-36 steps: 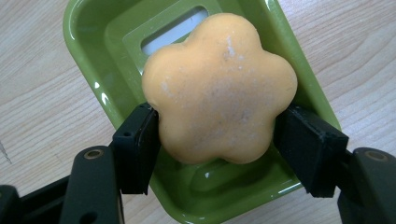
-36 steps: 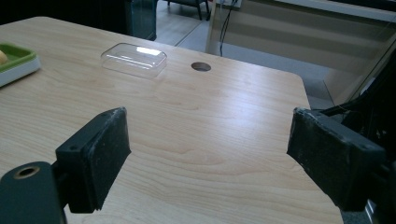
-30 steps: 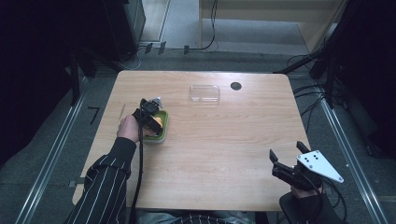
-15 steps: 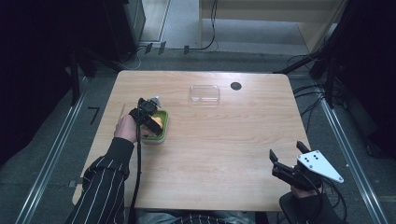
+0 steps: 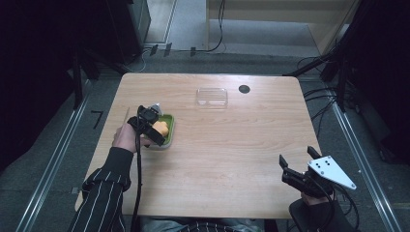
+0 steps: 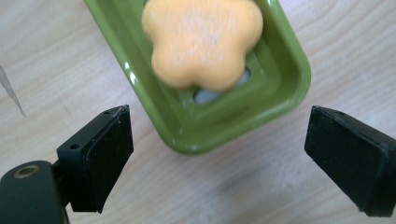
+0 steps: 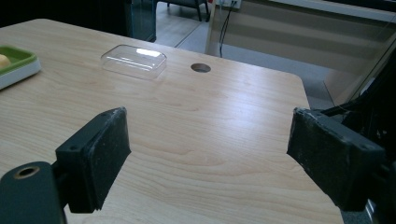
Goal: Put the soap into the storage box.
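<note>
An orange flower-shaped soap (image 6: 201,39) lies in a green soap dish (image 6: 243,112) on the left half of the wooden table (image 5: 232,150). My left gripper (image 6: 219,158) hovers just over the dish's near end; its jaws have just been opening and now stand wide apart, with nothing pressed between the pads. From above, the same gripper (image 5: 151,126) covers part of the dish (image 5: 168,133) and the soap (image 5: 163,128). My right gripper (image 5: 299,163) rests open near the table's front right corner, empty; in its own view (image 7: 208,158) the jaws frame bare wood.
A clear plastic lid (image 5: 212,96) lies at the back centre of the table, seen also as the lid (image 7: 134,60) in the right gripper view. A round cable hole (image 5: 244,89) sits beside it. A thin stick (image 5: 127,114) lies left of the dish. Dark equipment surrounds the table.
The left gripper has drawn slightly back from the dish and lifted a little, and its jaws have spread apart. The soap stays in the dish. The right gripper has not moved.
</note>
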`<state>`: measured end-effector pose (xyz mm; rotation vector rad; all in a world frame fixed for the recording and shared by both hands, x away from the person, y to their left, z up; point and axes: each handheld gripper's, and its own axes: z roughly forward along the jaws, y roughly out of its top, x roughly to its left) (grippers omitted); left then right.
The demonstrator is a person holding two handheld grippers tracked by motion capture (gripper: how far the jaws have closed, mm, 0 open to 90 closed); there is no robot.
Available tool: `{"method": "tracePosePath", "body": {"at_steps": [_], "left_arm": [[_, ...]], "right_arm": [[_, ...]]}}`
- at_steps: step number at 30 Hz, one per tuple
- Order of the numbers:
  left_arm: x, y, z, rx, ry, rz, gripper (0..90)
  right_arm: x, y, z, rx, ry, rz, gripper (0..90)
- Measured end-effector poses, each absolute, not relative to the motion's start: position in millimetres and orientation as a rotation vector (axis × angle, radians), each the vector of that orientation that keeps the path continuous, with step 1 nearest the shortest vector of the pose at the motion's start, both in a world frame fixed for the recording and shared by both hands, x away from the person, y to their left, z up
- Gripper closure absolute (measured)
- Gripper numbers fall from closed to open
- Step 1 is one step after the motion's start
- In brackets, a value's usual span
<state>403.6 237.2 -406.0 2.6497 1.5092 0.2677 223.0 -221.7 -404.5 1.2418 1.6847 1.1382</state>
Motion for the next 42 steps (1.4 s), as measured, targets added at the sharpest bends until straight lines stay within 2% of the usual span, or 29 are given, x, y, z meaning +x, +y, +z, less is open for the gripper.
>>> {"method": "tracePosePath", "body": {"at_steps": [21,42], "left_arm": [[358.9,248.8,-408.2,2.666,1.535,0.230,0.7],[307.3,252.8,-427.7,2.724,1.520,0.162,0.2]], "right_arm": [[223.2,-221.6,-404.5,1.239,1.686,1.139,13.3],[222.7,-221.2,-404.4,1.241,1.688,1.136,13.3]]}}
